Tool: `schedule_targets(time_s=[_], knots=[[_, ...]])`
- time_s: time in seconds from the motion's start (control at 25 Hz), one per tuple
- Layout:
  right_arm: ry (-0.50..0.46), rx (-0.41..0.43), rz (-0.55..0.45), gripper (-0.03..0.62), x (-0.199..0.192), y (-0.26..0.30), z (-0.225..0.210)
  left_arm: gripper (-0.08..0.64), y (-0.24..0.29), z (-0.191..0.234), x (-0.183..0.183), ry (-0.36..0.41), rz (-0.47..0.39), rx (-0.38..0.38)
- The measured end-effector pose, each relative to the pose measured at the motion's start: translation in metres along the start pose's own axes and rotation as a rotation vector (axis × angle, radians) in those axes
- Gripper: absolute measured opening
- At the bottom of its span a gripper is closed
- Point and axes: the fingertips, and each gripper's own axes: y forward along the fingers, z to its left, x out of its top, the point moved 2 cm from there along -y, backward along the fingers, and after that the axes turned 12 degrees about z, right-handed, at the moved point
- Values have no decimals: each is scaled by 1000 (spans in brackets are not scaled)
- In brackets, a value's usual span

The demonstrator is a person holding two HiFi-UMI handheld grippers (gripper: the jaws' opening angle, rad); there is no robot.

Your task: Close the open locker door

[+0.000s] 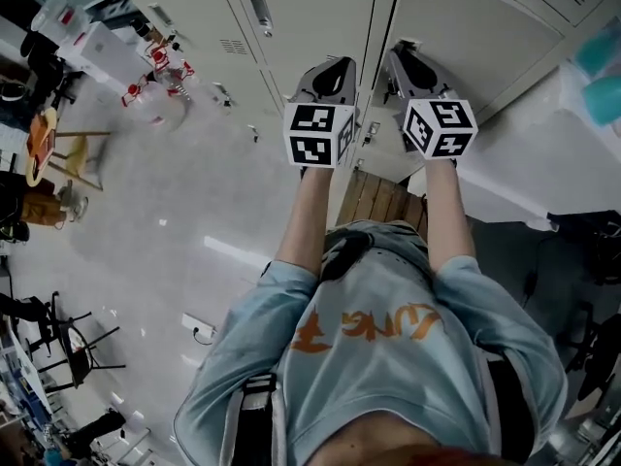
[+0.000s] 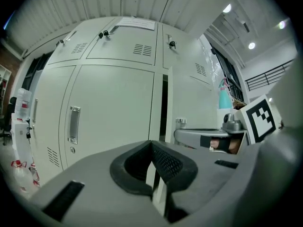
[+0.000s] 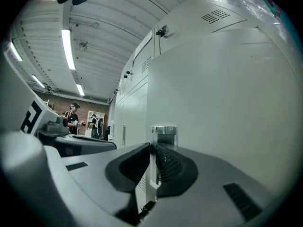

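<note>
The grey locker door (image 1: 466, 27) stands slightly ajar. A dark gap (image 2: 164, 108) shows beside it in the left gripper view. My right gripper (image 1: 400, 51) is at the door's free edge. In the right gripper view its jaws (image 3: 153, 148) are closed over that thin edge just below the chrome handle (image 3: 163, 130), and the door face (image 3: 222, 103) fills the right side. My left gripper (image 1: 335, 63) hovers just left of it, facing the neighbouring closed locker (image 2: 113, 108). Its jaws (image 2: 152, 148) meet at the tips and hold nothing.
A wooden slatted platform (image 1: 378, 200) lies under my arms at the lockers' foot. Bottles (image 1: 160, 90) and chairs (image 1: 68, 163) stand at the left. A white surface (image 1: 524, 153) is on the right and a teal bottle (image 2: 224, 96) sits beside the lockers. People (image 3: 73, 115) stand far down the room.
</note>
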Motion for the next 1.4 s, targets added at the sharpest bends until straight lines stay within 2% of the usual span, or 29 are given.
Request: schedule_targets(time_s=[0.32, 0.76, 1.12, 1.4], knots=[[2, -99, 13, 54, 4, 21, -16, 18, 20, 2, 9, 9, 6, 16], [11, -165, 10, 51, 10, 33, -28, 18, 34, 0, 3, 3, 28, 12], [12, -151, 3, 54, 10, 34, -25, 18, 37, 2, 1, -7, 29, 7], [-6, -166, -14, 91, 4, 27, -18, 18, 31, 10, -12, -38, 47, 20]])
